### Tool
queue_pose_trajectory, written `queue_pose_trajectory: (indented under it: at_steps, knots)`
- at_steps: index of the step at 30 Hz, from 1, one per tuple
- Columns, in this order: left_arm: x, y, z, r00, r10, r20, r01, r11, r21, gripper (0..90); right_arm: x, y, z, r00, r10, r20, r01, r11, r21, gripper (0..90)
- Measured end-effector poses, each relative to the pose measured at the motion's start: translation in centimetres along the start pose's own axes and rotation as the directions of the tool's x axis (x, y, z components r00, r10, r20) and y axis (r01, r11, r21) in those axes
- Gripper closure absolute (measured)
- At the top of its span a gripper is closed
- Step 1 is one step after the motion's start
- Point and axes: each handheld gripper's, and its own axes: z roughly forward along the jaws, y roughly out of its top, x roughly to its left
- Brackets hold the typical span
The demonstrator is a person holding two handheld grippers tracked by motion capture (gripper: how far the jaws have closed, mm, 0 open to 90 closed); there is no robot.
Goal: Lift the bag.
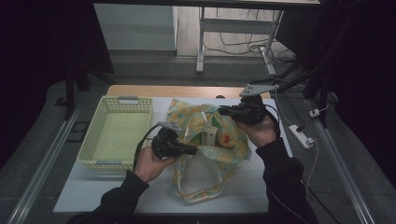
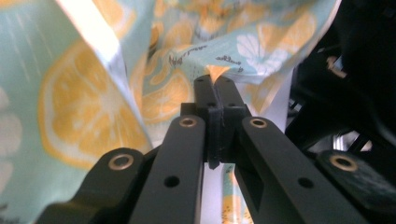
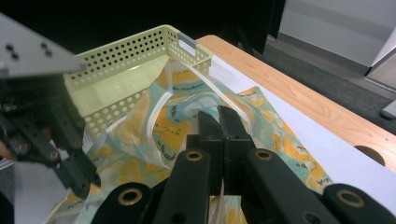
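High view, white-topped table (image 1: pixel 116 193), grey floor (image 1: pixel 42 135), both grippers' fingers clamped on lemon-print bag (image 1: pixel 233 147)

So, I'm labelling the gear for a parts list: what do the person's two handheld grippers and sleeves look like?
Both are black handheld tools. The left gripper has two flat black jaw arms with brass-coloured rivets and small holes, and a black cable trailing back. The right gripper looks the same, with a grey three-cornered plate on top. Both dark long sleeves reach the wrists.

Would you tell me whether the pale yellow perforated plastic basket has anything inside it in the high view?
No, the pale yellow perforated plastic basket shows a bare floor, while the boxes sit in the lemon-print fabric bag beside it.
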Motion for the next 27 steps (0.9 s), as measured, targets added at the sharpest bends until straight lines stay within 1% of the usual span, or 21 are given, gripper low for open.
queue_pose_trajectory:
  at_steps: [2, 6, 13, 16, 18, 21, 24, 27]
  knots:
    - [0.1, 0.6, -0.6, 0.9999, -0.01, 0.008, 0.01, 0.9998, -0.014, 89.8, 0.0, 0.2, -0.1, 1.0, -0.001, -0.005, 0.0, 1.0, -0.003, 89.7]
    - [0.2, 2.1, -2.0, 0.9991, -0.028, 0.032, 0.03, 0.9978, -0.06, 89.8, 0.1, 0.7, -0.3, 0.9996, 0.006, -0.027, -0.006, 1.0, -0.015, 89.7]
    - [0.5, 5.2, -4.2, 0.9988, -0.036, 0.034, 0.039, 0.9939, -0.103, 89.8, 0.4, 1.8, -0.9, 0.9988, 0.003, -0.049, -0.004, 0.999, -0.033, 89.8]
    - [0.5, 6.8, -5.4, 0.9987, -0.038, 0.034, 0.042, 0.9912, -0.126, 89.8, 0.5, 2.5, -1.2, 0.9986, 0.001, -0.053, -0.003, 0.999, -0.044, 89.8]
    - [0.5, 7.7, -6.1, 0.9993, -0.032, 0.02, 0.035, 0.9905, -0.133, 89.8, 0.5, 2.9, -1.4, 0.9986, -0.002, -0.053, 0.0, 0.999, -0.051, 89.8]
    - [0.2, 9.7, -7.0, 0.9999, -0.014, 0.0, 0.014, 0.9898, -0.142, 89.8, 0.5, 3.8, -1.9, 0.9986, -0.006, -0.053, 0.002, 0.998, -0.067, 89.8]
    - [-0.2, 11.5, -7.6, 0.9998, 0.009, -0.019, -0.012, 0.9886, -0.15, 89.8, 0.4, 4.8, -2.5, 0.9989, -0.013, -0.045, 0.009, 0.997, -0.082, 89.8]
    - [-0.5, 13.0, -8.0, 0.9993, 0.018, -0.034, -0.023, 0.9878, -0.154, 89.8, 0.4, 5.7, -3.1, 0.9994, -0.018, -0.029, 0.015, 0.995, -0.097, 89.8]
